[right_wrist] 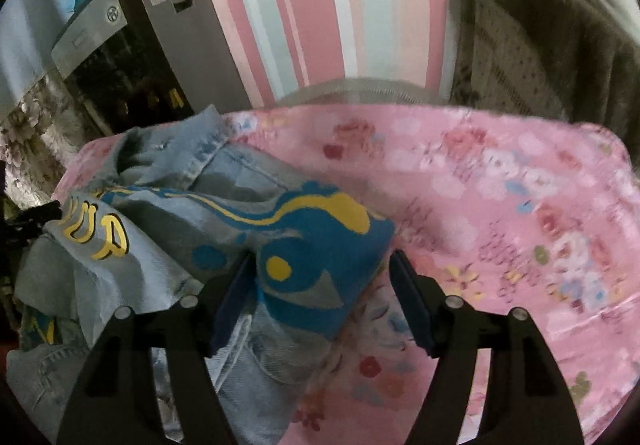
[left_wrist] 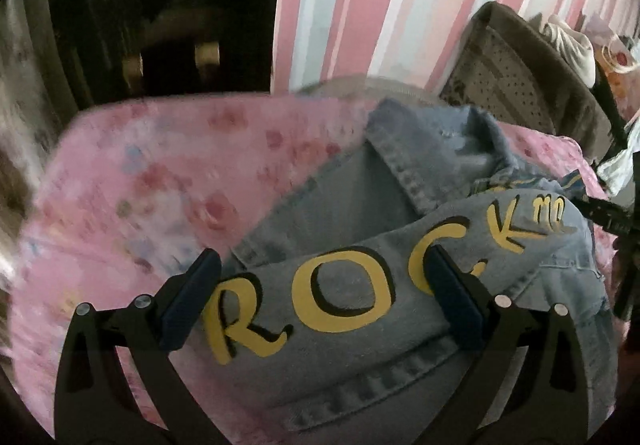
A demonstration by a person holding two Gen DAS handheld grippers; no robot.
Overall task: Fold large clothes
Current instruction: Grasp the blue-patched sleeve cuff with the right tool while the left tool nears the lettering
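A light-blue denim jacket (left_wrist: 344,361) lies bunched on a pink floral bedspread (left_wrist: 136,181). Its folded-over back shows yellow "ROCK" letters (left_wrist: 312,297). My left gripper (left_wrist: 322,257) stands wide around that thick fold, both pads against the cloth, and the jacket stays sharp while the bed blurs. In the right wrist view the jacket (right_wrist: 224,173) fills the left side. My right gripper (right_wrist: 322,259) holds a bunched part with a blue and yellow print (right_wrist: 320,245), its jaws wide apart. The collar (left_wrist: 404,161) lies farther back.
The bedspread (right_wrist: 500,205) spreads bare to the right of the jacket. Behind the bed runs a pink striped wall (right_wrist: 312,5). A brown perforated chair back (left_wrist: 516,85) stands at the right, a dark cabinet (right_wrist: 160,29) at the left.
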